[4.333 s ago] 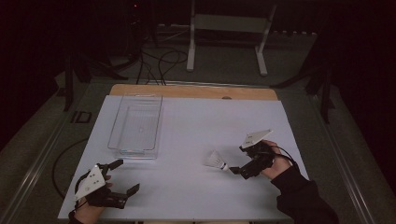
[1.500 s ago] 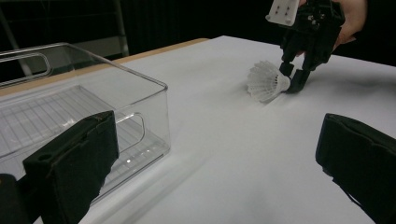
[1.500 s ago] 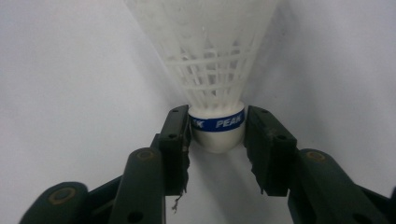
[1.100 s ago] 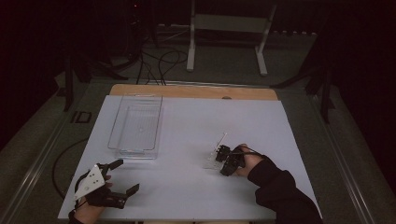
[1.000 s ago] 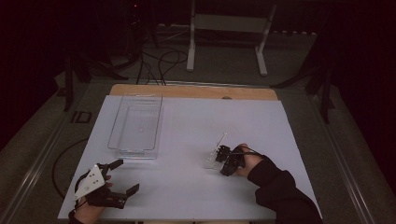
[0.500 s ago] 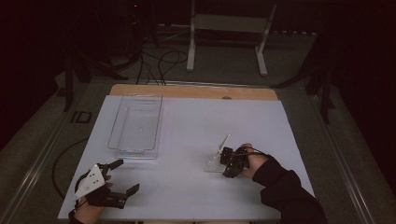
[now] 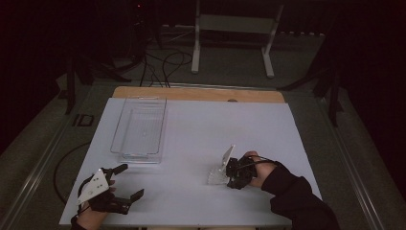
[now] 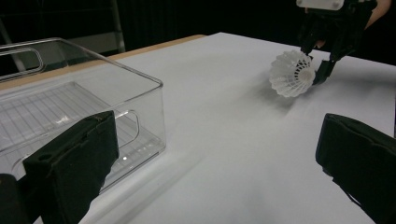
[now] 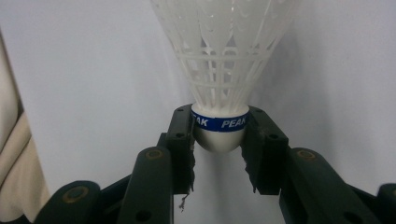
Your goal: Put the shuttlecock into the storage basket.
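Observation:
A white plastic shuttlecock (image 9: 224,46) with a blue band around its cork sits between the jaws of my right gripper (image 9: 219,135), which is shut on the cork. In the high view that right gripper (image 7: 230,175) is at the right middle of the white table cover, with the shuttlecock (image 7: 218,176) pointing left, its skirt low over the surface. The left gripper view shows the shuttlecock (image 8: 292,74) held by the right gripper (image 8: 312,70) at the far right. My left gripper (image 7: 128,182) stands open at the near left corner, nothing between its jaws (image 8: 215,163).
A clear plastic bin (image 7: 118,129) stands empty on the left half of the table, just beyond the left gripper; its near corner (image 8: 144,88) is close. The wooden table edge (image 7: 191,93) runs along the far side. A white stand (image 7: 230,28) and cables lie on the floor beyond.
My right gripper came in from the right to the lying shuttlecock and took hold of it, then drew it slightly toward the near edge. The left gripper has stayed put.

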